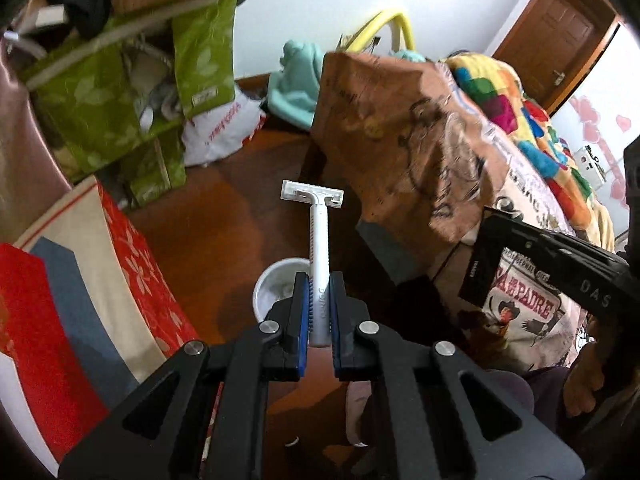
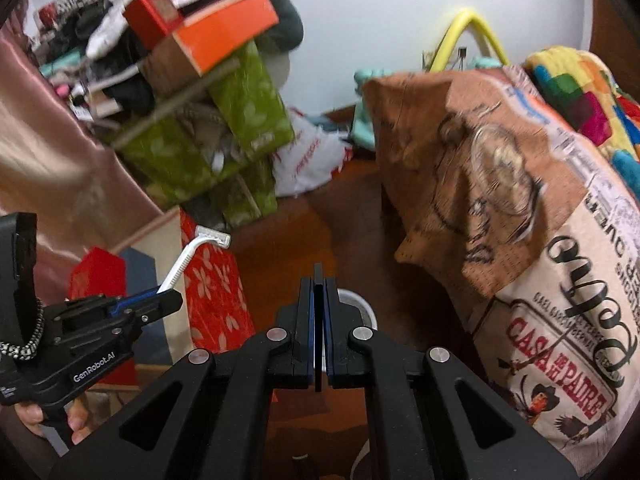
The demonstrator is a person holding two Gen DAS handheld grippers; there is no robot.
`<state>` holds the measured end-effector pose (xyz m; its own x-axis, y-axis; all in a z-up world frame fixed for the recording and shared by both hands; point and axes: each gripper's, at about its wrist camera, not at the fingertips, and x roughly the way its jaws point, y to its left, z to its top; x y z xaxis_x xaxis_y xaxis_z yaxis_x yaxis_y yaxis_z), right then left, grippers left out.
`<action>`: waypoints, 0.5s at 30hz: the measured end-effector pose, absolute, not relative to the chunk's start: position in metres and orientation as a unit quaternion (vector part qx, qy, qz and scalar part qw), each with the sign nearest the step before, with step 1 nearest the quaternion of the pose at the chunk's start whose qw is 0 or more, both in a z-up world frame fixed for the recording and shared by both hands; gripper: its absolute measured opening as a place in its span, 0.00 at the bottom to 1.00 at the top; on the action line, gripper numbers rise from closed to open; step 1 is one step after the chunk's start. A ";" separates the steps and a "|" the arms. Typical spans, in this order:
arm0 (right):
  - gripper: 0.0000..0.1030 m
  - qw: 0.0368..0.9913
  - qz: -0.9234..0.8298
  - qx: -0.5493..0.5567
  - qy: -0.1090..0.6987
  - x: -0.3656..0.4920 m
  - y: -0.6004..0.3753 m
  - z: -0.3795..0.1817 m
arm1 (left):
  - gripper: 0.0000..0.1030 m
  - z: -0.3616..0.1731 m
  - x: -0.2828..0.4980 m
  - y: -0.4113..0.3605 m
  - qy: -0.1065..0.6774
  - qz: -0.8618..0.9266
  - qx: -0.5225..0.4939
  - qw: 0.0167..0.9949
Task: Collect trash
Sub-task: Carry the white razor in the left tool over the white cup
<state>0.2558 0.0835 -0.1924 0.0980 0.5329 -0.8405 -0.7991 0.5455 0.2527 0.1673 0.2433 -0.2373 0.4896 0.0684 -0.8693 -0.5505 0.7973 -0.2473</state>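
My left gripper [image 1: 319, 280] is shut on a white disposable razor [image 1: 318, 240], held by its handle with the blade head pointing away. Below it on the brown floor stands a white round trash bin [image 1: 272, 290]. My right gripper [image 2: 318, 280] is shut on a thin flat black item [image 2: 318, 332], gripped edge-on; it shows as a black square packet [image 1: 482, 258] in the left wrist view. In the right wrist view the left gripper [image 2: 160, 300] holds the razor [image 2: 188, 256] at the left, and the bin rim [image 2: 362, 306] peeks out behind my right fingers.
A bed with a printed cover [image 2: 560, 280] and a brown pillow [image 1: 400, 140] fills the right. Green storage boxes [image 1: 120, 120] and orange boxes [image 2: 224, 32] are stacked at the left. A red patterned box [image 2: 216, 288] stands near the bin. A white plastic bag [image 2: 308, 156] lies by the wall.
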 end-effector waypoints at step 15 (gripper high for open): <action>0.04 0.656 0.427 -0.178 0.596 0.271 0.133 -0.293 | 0.08 -0.325 0.195 0.248 0.540 0.170 -0.306 0.765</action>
